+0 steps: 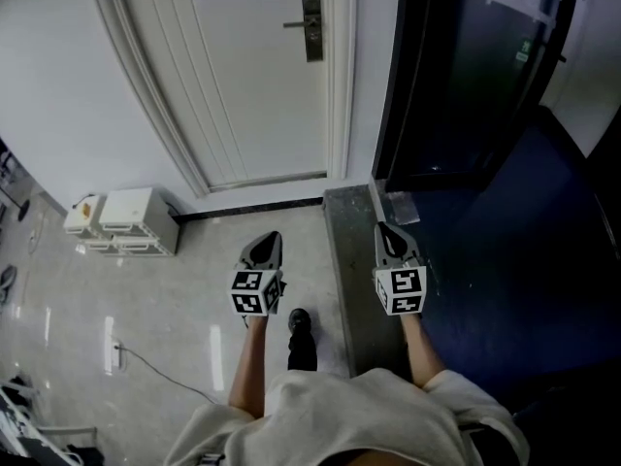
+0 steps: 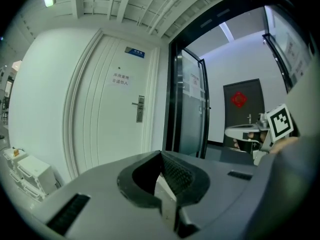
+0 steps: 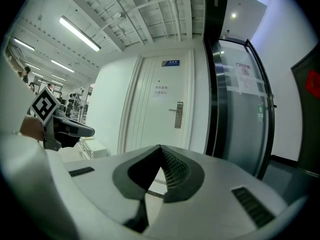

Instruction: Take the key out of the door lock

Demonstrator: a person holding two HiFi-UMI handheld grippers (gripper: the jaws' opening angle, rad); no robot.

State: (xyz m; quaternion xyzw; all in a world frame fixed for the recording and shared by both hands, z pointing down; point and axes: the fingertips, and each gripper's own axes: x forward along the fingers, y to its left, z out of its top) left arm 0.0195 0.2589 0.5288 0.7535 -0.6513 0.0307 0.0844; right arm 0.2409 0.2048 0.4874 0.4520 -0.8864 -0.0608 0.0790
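Observation:
A white door (image 1: 257,76) stands shut ahead, with a metal lock plate and lever handle (image 1: 310,27) on its right side. The same lock plate (image 2: 140,108) shows in the left gripper view, and the lock plate (image 3: 177,115) in the right gripper view. No key can be made out at this distance. My left gripper (image 1: 268,248) and right gripper (image 1: 387,236) are held side by side well short of the door, both pointing at it. Both are shut with nothing between the jaws. The tips of the left gripper (image 2: 161,153) and right gripper (image 3: 160,147) meet.
A dark glass door (image 1: 466,66) in a black frame stands right of the white door. White boxes (image 1: 121,219) sit on the floor at the left wall. A cable (image 1: 160,372) trails on the tiles. A dark stone threshold strip (image 1: 349,260) runs between tile and blue floor.

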